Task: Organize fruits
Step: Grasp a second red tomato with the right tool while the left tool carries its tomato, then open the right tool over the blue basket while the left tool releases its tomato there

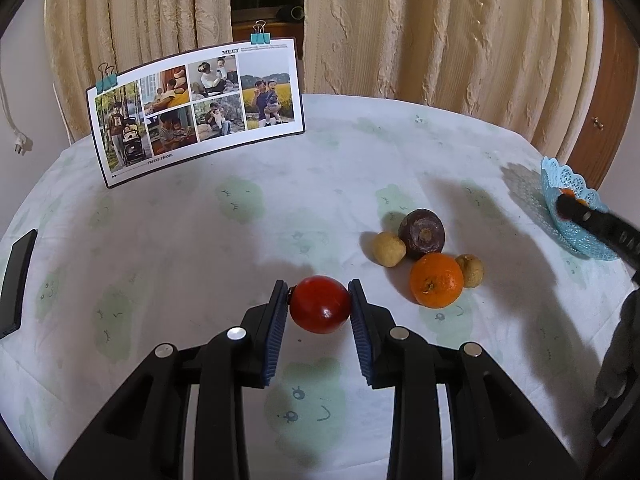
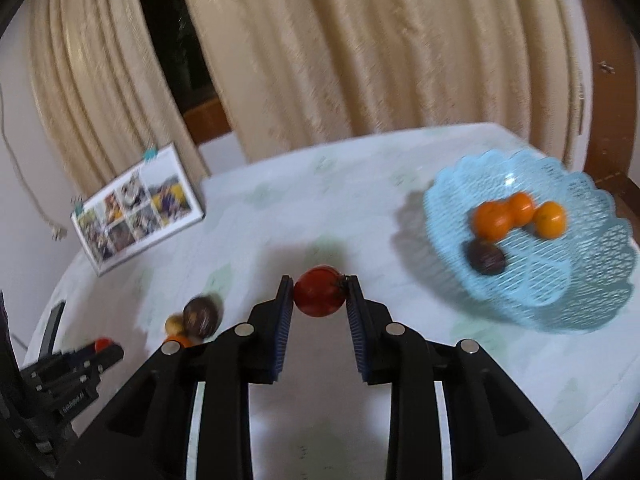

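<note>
My left gripper [image 1: 319, 294] is shut on a red tomato [image 1: 319, 305], held just above the table. To its right lie an orange [image 1: 436, 279], a dark purple fruit [image 1: 421, 233] and two small tan fruits [image 1: 389, 249]. My right gripper [image 2: 319, 290] is shut on another red tomato [image 2: 319, 290], above the table, left of the blue lattice basket [image 2: 568, 280]. The basket holds three orange fruits [image 2: 494, 219] and a dark purple fruit [image 2: 486, 258]. The left gripper shows at the lower left of the right wrist view [image 2: 105, 350].
A photo board [image 1: 196, 110] with binder clips stands at the back left of the white-clothed table [image 1: 200, 240]. A dark phone [image 1: 18, 280] lies at the left edge. Curtains hang behind. The basket sits near the right table edge [image 1: 568, 200].
</note>
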A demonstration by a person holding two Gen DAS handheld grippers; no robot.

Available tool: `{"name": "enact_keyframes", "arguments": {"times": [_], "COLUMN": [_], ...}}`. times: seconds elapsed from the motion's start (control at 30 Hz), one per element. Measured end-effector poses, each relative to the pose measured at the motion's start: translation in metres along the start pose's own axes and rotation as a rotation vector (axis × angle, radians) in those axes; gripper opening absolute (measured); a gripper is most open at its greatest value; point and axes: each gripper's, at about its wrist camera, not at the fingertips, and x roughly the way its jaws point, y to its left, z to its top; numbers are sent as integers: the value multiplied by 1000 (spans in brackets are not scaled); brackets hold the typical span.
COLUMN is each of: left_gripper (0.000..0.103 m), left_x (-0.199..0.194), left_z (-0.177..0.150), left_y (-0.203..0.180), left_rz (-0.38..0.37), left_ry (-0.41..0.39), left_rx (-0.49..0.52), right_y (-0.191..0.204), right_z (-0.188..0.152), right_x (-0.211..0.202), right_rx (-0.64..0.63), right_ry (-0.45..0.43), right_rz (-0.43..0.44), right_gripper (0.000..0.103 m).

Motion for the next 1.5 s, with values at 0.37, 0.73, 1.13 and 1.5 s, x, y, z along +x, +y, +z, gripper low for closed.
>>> {"name": "enact_keyframes", "arguments": {"times": [0.37, 0.73, 1.13, 1.5], "left_gripper": [32, 32, 32, 32], "left_x": [-6, -15, -20, -10], "left_z": [3, 13, 28, 41], "left_y": [-20, -56, -116, -209], "left_rz": [-7, -20, -80, -204], "left_ry": [-7, -32, -58, -85], "left_rx": [29, 93, 185, 308], "right_y": [-67, -112, -136, -142], "right_z": [15, 14, 11, 6], "right_x": [-29, -44, -65, -85], "right_rx": [109, 206, 277, 314], "right_ry": [-95, -139, -214, -296], "right_rz": [-120, -178, -230, -323], "right_gripper": [28, 51, 52, 54]}}
